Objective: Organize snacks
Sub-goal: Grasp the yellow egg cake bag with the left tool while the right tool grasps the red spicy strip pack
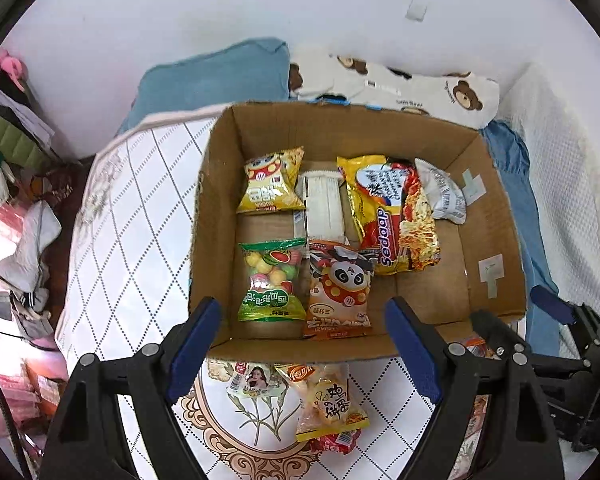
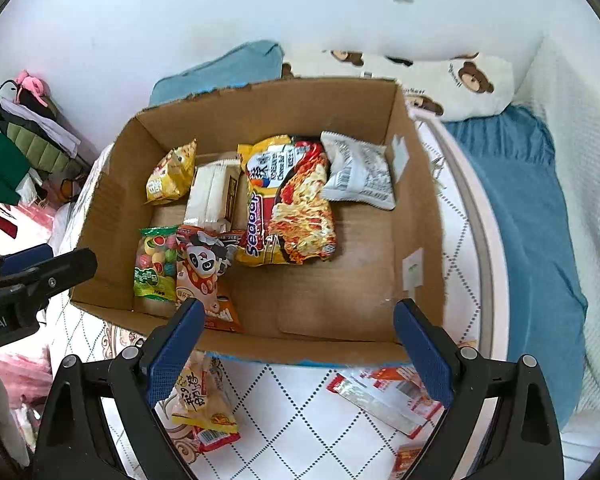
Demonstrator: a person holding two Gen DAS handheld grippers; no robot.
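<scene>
An open cardboard box sits on the bed. Inside lie a yellow bag, a white pack, a Sedaap noodle pack, a silver pack, a green candy bag and a panda pack. My left gripper hangs open and empty above the box's near wall. My right gripper is open and empty over the box's bare near-right floor. In front of the box lie a yellow snack bag, a small portrait packet and red-white packets.
The quilted white mattress carries a blue pillow, a bear-print pillow and a blue blanket. A pile of clothes fills the floor at left. A white wall stands behind the bed.
</scene>
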